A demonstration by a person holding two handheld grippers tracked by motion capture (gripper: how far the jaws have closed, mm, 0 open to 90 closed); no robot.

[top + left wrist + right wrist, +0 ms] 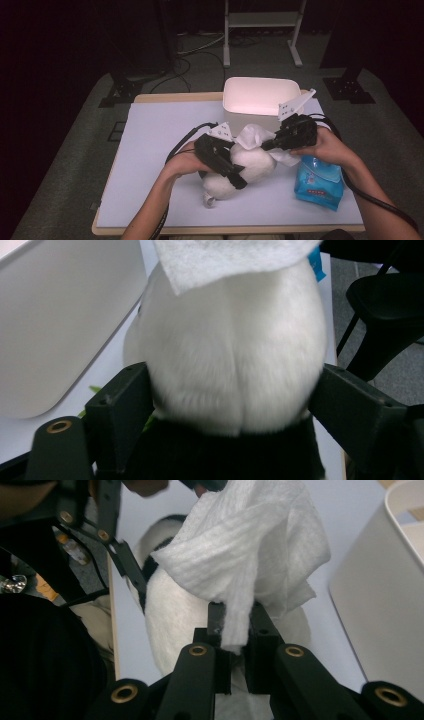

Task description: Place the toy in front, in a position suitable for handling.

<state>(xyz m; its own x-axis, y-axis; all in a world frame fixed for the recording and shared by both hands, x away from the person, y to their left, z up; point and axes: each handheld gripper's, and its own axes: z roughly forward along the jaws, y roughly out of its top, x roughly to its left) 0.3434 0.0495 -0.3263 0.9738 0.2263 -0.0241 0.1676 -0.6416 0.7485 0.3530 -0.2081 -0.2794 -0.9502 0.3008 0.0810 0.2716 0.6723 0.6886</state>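
A pale table (165,125) stands on grey carpet (75,150). Behind it the room is dark, with a white metal frame (262,20), black stands (120,90) and cables (195,50) on the floor.

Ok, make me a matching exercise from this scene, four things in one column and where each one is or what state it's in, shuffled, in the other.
Things:
1. plush toy
2. wet wipe
3. blue wipes pack
4. white bin

Places or states:
A. lying on the table by the right forearm
B. pinched between the right gripper's jaws
C. standing at the table's far edge
D. held between the left gripper's jaws

Pairs: 1-D, 2-B, 3-A, 4-C
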